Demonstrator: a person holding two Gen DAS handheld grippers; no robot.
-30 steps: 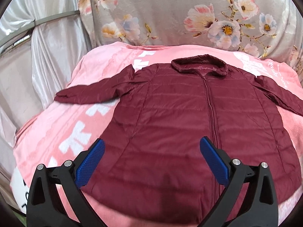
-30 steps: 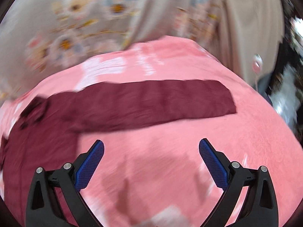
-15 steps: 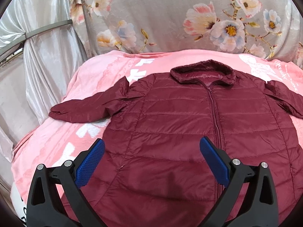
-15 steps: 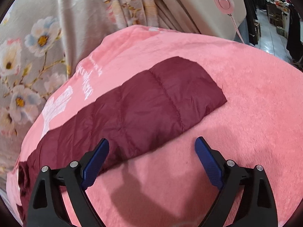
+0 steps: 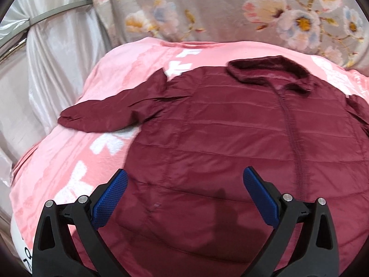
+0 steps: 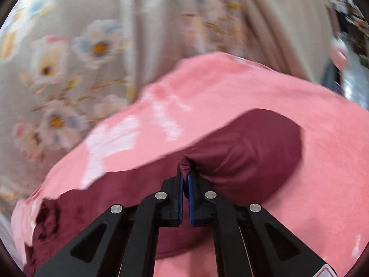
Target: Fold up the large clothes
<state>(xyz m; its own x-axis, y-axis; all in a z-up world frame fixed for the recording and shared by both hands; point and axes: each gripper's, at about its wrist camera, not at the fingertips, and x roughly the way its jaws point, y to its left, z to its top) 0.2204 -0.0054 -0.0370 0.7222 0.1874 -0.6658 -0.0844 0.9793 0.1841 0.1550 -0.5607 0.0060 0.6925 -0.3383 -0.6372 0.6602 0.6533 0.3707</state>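
Observation:
A dark red quilted jacket point(image 5: 230, 143) lies face up on a pink blanket point(image 5: 69, 152), collar point(image 5: 269, 71) at the far side, its left sleeve point(image 5: 110, 110) stretched out to the left. My left gripper point(image 5: 185, 194) is open and empty, hovering over the jacket's lower body. In the right wrist view my right gripper point(image 6: 185, 175) is shut on the jacket's right sleeve point(image 6: 249, 157), pinching the fabric a little way in from the cuff end and lifting it slightly off the blanket point(image 6: 311, 196).
A floral grey curtain point(image 5: 219, 11) hangs behind the blanket-covered surface, and it also shows in the right wrist view point(image 6: 80, 57). Silvery white drapes point(image 5: 46, 64) hang at the left. The blanket's edge drops off at the left and front.
My right gripper has closed on the right sleeve, which was lying flat between open jaws before. My left gripper has moved closer over the jacket body and stays open.

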